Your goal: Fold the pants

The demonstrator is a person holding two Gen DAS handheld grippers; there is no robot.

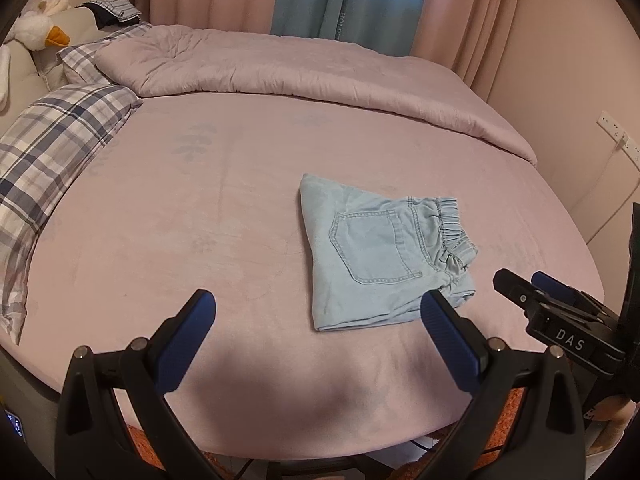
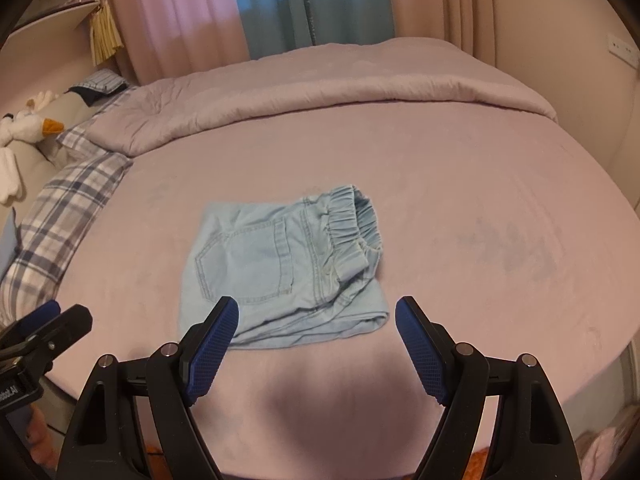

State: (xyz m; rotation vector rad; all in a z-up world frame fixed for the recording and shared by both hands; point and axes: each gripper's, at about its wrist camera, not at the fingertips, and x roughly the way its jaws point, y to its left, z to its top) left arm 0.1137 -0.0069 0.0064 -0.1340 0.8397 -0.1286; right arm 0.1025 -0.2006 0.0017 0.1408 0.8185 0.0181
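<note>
On the bed (image 1: 160, 208): folded pants (image 1: 376, 252), legs hidden | left tool (image 1: 316, 312) apart | right tool (image 2: 316, 316) apart

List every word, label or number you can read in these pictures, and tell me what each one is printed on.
"DAS": white letters on the black body of the right gripper, seen from the left wrist.
"HOME", running vertically on the blue curtain; the word above it is too blurred to read.
Label on the left gripper, at the right wrist view's edge: cut off, unreadable.
</note>
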